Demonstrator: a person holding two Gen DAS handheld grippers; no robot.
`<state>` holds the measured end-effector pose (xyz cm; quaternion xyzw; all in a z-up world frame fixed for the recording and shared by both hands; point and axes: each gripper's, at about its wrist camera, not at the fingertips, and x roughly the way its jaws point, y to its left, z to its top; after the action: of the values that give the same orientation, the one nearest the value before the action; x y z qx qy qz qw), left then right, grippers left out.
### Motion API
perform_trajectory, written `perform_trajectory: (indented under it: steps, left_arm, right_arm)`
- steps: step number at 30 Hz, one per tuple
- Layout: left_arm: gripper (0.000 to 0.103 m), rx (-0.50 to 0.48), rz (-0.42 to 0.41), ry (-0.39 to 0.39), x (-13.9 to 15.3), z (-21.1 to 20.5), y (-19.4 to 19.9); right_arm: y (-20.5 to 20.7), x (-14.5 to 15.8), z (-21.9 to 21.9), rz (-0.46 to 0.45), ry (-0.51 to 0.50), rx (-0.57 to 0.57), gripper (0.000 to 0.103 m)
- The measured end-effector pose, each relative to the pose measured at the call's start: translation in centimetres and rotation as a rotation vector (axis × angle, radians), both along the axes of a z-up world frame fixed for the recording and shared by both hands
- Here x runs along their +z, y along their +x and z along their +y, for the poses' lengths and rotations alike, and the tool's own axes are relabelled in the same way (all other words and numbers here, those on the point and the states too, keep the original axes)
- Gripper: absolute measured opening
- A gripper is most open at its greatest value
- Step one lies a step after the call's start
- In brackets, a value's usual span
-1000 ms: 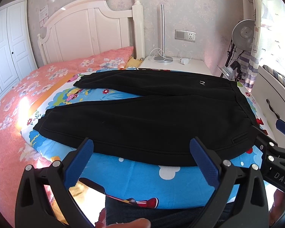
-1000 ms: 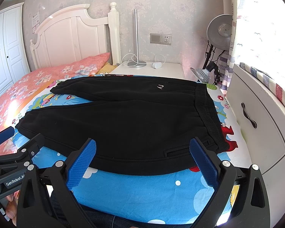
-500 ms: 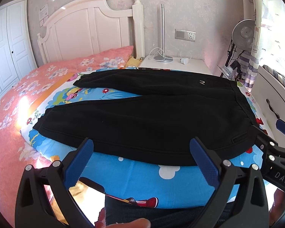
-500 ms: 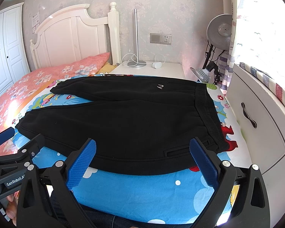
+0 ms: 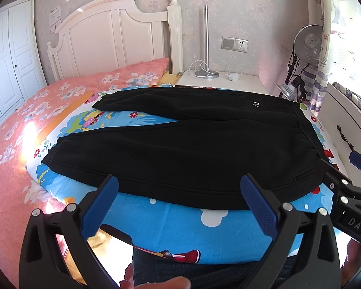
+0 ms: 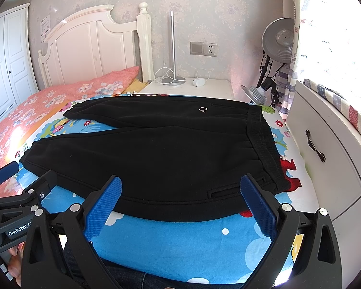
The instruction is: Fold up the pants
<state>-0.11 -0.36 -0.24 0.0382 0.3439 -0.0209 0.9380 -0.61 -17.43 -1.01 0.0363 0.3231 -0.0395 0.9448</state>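
Our left gripper has its jaws spread wide with nothing between the blue pads, and it hangs just short of the near edge of the pants. Our right gripper is the same: jaws released, empty, poised near the waistband end of that same edge.

The black pants lie flat and unfolded on the bed, waistband to our right and the two legs splayed apart toward our left. No fold looks begun, so we judge the first step to be bringing one leg over the other. To do that well, we should close each pair of jaws on the near side seam, one by the waistband and one by the cuff, taking only the pants and not the cartoon sheet beneath. The fabric looks thick and soft, so it will likely sag between two grips; lifting both ends level and laying edge to edge should keep it smooth.

Beyond the blue sheet lies a pink floral quilt, then a white headboard. A nightstand carries a lamp base and a charger, with a wall socket above and a wardrobe to the left.
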Motion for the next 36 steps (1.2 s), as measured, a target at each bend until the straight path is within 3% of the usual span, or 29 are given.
perform_trajectory:
  steps: [18,23,27,32,33,36]
  left_arm:
    - [0.101,0.001,0.002,-0.001,0.0,0.0,0.0]
    - [0.101,-0.009,-0.002,-0.016,-0.1,0.1,0.1]
    - [0.101,0.002,-0.035,-0.033,-0.9,1.1,0.3]
    - [0.101,-0.019,-0.015,-0.096,-2.8,2.9,2.0]
    - [0.101,-0.025,-0.001,-0.1,-3.4,3.1,2.3]
    - [0.101,-0.028,0.056,-0.105,-5.0,3.4,3.3]
  right_arm:
    - [0.0,-0.3,0.0,0.007,0.008,0.003,0.096]
    - [1.3,-1.7,-1.9,0.071,0.098,0.009,0.098]
    - [5.2,-2.9,-6.4,0.205,0.264,0.0,0.098]
    - [11.6,-1.5,-12.8,0.203,0.308,-0.011,0.098]
    - [12.9,-1.2,-14.0,0.197,0.298,-0.026,0.098]
    - [19.3,0.0,-19.3,0.125,0.13,-0.152,0.098]
